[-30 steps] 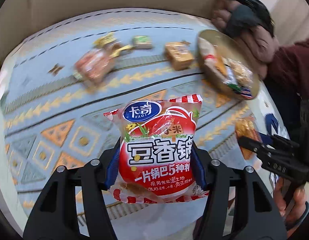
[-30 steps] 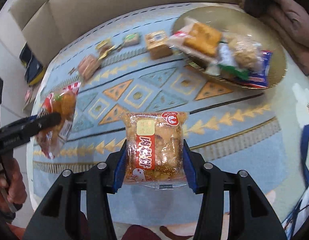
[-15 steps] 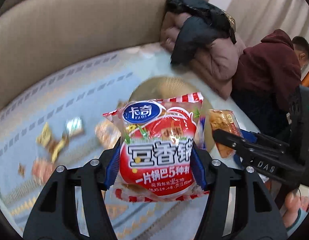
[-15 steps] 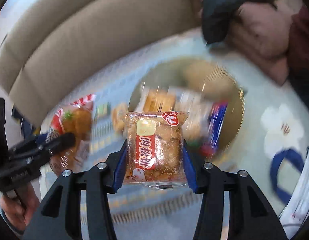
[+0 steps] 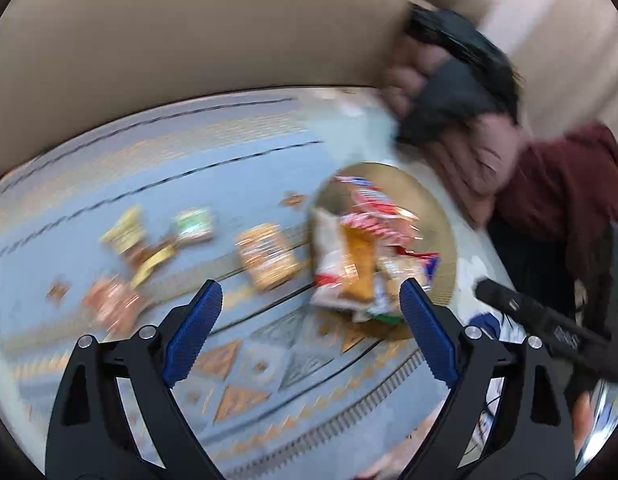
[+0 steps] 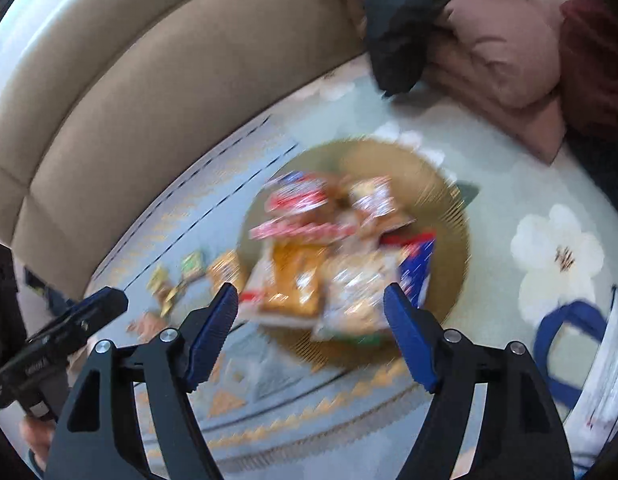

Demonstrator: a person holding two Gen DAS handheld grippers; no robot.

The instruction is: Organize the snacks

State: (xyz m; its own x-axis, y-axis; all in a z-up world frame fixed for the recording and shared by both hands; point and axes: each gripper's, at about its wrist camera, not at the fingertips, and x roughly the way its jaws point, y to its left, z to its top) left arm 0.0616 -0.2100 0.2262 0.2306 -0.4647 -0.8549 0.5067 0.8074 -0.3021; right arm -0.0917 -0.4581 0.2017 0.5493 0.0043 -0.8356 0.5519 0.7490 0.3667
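My left gripper (image 5: 311, 300) and right gripper (image 6: 311, 300) have just been opening their jaws, nothing between them. The snacks (image 6: 333, 248) lie piled on the gold plate (image 6: 449, 248) below.

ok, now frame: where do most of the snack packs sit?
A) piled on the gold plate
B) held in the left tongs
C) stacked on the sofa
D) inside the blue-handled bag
A: the snack packs lie heaped on the gold plate, only a few loose ones lie on the blue cloth, and both tongs are open with nothing between their fingers.
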